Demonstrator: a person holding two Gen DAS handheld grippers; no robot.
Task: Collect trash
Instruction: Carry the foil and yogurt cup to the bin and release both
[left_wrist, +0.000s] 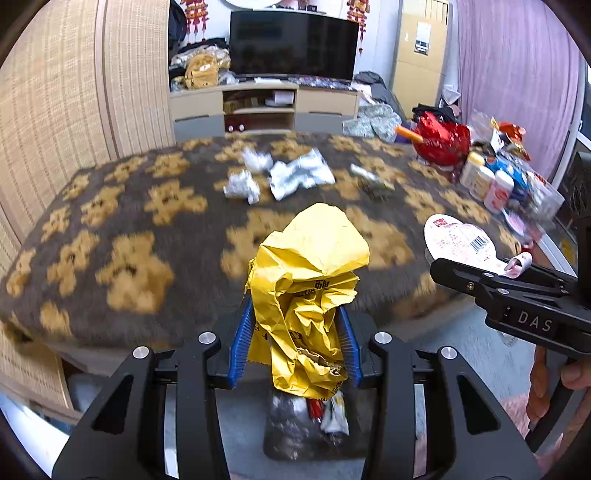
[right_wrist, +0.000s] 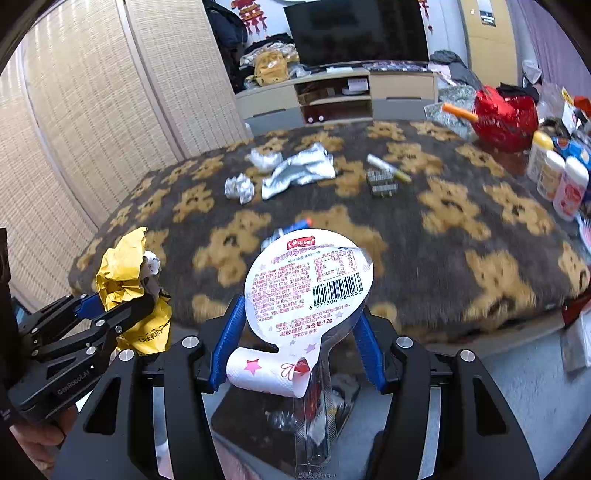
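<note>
At the lower centre of the left wrist frame, the left tongs (left_wrist: 295, 347) were clenched on a crumpled yellow bag (left_wrist: 310, 291), blue pads pressing both its sides. In the right wrist frame, lower centre, the right tongs (right_wrist: 295, 339) grasped a clear cup (right_wrist: 314, 398) whose peeled white lid (right_wrist: 306, 288) stood upright above the pads. Both loads hung before the near edge of the counter (left_wrist: 122, 206), which was covered by a bear-patterned blanket. On it, upper centre, lay foil wrappers (left_wrist: 299, 177) and wads of paper (left_wrist: 242, 186); bottles (left_wrist: 487, 181) and a red bag (left_wrist: 443, 142) stood at upper right. A dark bin (left_wrist: 295, 428) with litter sat on the floor below the tongs.
</note>
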